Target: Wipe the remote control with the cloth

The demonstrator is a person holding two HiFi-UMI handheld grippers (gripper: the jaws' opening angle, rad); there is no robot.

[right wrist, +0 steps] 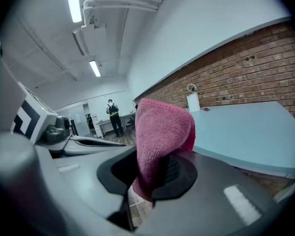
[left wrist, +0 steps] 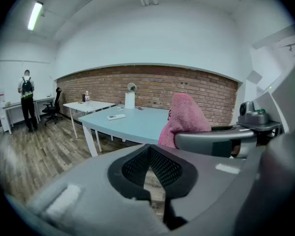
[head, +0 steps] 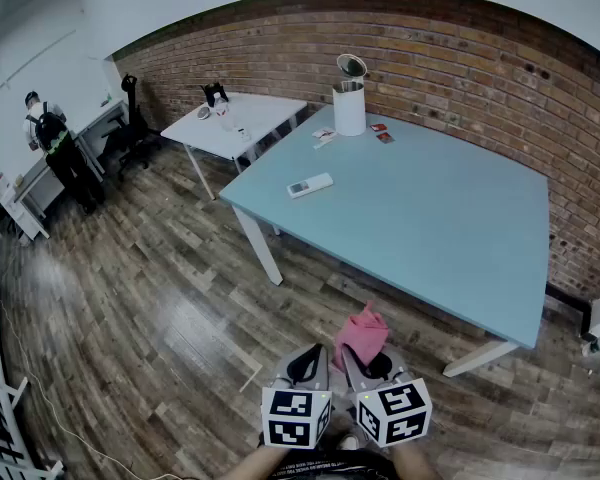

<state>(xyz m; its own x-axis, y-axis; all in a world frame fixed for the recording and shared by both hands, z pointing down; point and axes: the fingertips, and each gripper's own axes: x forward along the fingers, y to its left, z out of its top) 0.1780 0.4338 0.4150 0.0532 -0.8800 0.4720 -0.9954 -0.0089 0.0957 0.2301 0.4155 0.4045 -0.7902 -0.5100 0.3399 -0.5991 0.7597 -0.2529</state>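
Note:
A white remote control lies near the left edge of the light blue table; in the left gripper view it is a small white bar far off. My right gripper is shut on a pink cloth, which sticks up from its jaws. My left gripper hangs beside it, shut and empty, its jaws meeting in the left gripper view. Both grippers are over the wooden floor, well short of the table. The cloth also shows to the right in the left gripper view.
A white cylindrical bin with a small mirror stands at the table's far edge, with small red items nearby. A white side table stands to the left. A person stands by desks at far left. Brick wall behind.

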